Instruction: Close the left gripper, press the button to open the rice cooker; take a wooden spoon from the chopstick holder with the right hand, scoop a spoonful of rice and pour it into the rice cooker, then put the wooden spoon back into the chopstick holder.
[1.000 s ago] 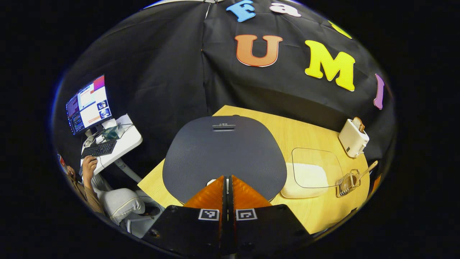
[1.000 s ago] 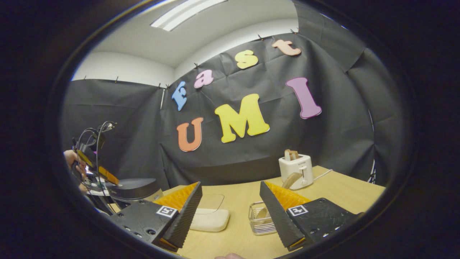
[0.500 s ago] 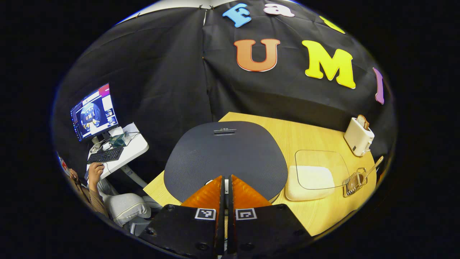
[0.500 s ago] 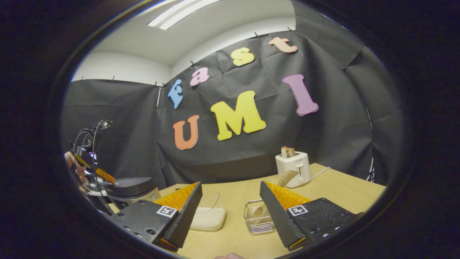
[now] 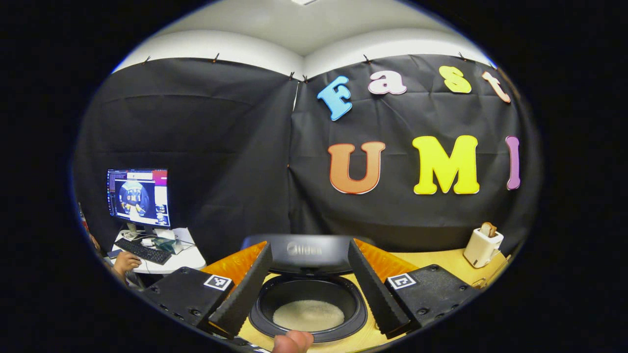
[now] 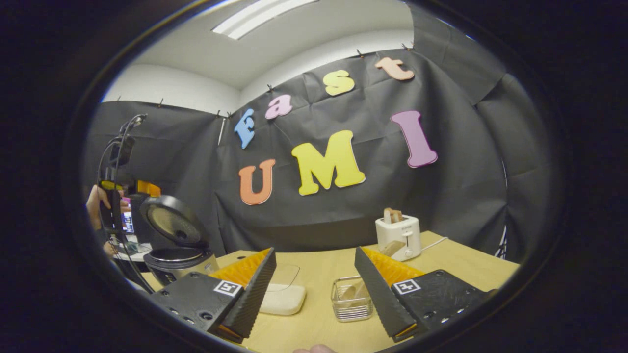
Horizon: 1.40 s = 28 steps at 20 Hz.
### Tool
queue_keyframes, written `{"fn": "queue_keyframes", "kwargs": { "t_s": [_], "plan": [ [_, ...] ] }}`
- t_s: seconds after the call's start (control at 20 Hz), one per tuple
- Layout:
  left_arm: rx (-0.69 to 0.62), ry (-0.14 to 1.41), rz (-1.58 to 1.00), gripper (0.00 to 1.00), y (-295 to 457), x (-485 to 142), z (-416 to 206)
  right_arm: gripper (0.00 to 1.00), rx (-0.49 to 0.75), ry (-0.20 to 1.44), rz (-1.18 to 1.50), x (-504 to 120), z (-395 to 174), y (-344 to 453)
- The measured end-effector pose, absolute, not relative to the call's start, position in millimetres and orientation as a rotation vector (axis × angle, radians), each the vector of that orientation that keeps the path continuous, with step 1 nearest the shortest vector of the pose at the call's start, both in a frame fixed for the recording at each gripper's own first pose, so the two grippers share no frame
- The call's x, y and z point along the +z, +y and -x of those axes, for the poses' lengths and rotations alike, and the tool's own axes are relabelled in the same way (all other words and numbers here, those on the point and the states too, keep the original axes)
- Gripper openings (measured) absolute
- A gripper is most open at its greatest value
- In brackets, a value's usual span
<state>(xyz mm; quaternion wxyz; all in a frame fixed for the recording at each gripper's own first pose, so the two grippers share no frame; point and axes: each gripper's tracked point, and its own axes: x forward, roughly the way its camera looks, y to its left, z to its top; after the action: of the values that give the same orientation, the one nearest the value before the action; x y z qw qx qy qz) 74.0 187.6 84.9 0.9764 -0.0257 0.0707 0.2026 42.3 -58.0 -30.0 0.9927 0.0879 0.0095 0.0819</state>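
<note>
The rice cooker (image 5: pixel 308 306) stands open just beyond my left gripper (image 5: pixel 309 246), whose fingers are spread apart and hold nothing. Its lid (image 5: pixel 306 251) is raised, and a patch of white rice (image 5: pixel 309 315) lies in the dark pot. In the right gripper view the rice cooker (image 6: pixel 177 260) is at the far left with its lid (image 6: pixel 171 221) up. My right gripper (image 6: pixel 315 250) is open above the table. Between its fingers, farther off, stands the clear chopstick holder (image 6: pixel 349 300) with the wooden spoon (image 6: pixel 392 248) leaning out. A white rice container (image 6: pixel 283 299) lies left of it.
A white toaster (image 6: pixel 398 233) with bread stands at the back of the wooden table (image 6: pixel 466 264), near the black wall. A hand (image 6: pixel 97 197) and cables are behind the cooker. Left of the table, a monitor (image 5: pixel 139 196) and keyboard sit on a desk with a person.
The cooker's lid, which was down under my shut left gripper, has sprung up. My left gripper has opened, drawn back and tilted up. The right gripper has barely moved.
</note>
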Motion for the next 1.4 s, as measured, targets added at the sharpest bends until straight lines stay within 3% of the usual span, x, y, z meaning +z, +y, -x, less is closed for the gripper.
{"fn": "queue_keyframes", "kwargs": {
  "t_s": [0.05, 0.15, 0.35, 0.4, 0.45, 0.5, 0.55, 0.65, 0.7, 0.85, 0.9, 1.2, 1.25, 1.4],
  "plan": [
    [0.389, 0.145, 0.049, 0.99, 181, 83, -72, 0.92, 0.158, 0.018, -0.167, -31, -43, -59],
    [0.357, 0.147, 0.029, 0.99, 170, 78, -65, 0.96, 0.140, 0.030, -0.151, -35, -41, -65],
    [0.270, 0.136, 0.026, 0.99, 124, 47, -47, 0.96, 0.088, 0.076, -0.094, -46, -29, -85],
    [0.266, 0.121, 0.008, 0.99, 119, 46, -45, 0.92, 0.067, 0.084, -0.077, -49, -28, -92],
    [0.262, 0.113, -0.005, 0.99, 115, 42, -43, 0.95, 0.052, 0.095, -0.065, -51, -28, -97],
    [0.254, 0.118, 0.001, 0.99, 110, 34, -41, 0.91, 0.040, 0.107, -0.054, -55, -29, -100],
    [0.240, 0.122, 0.022, 0.99, 106, 25, -39, 0.95, 0.031, 0.122, -0.044, -57, -29, -103],
    [0.215, 0.119, 0.070, 0.99, 99, 9, -35, 0.91, -0.002, 0.166, 0.003, -69, -37, -112],
    [0.207, 0.127, 0.086, 0.99, 97, 1, -34, 0.95, -0.008, 0.185, 0.020, -74, -41, -114],
    [0.209, 0.140, 0.074, 0.99, 100, -12, -26, 0.92, -0.019, 0.231, 0.020, -94, -63, -113],
    [0.210, 0.134, 0.073, 0.99, 100, -12, -24, 0.96, -0.022, 0.240, 0.005, -100, -71, -114],
    [0.256, 0.094, 0.049, 0.99, 118, -8, -19, 0.96, -0.022, 0.319, -0.023, -131, -120, -114],
    [0.259, 0.090, 0.051, 0.99, 120, -8, -19, 0.92, -0.022, 0.331, -0.024, -134, -127, -113],
    [0.268, 0.094, 0.041, 0.99, 121, -10, -18, 0.96, -0.024, 0.361, -0.038, -147, -146, -114]
  ]
}}
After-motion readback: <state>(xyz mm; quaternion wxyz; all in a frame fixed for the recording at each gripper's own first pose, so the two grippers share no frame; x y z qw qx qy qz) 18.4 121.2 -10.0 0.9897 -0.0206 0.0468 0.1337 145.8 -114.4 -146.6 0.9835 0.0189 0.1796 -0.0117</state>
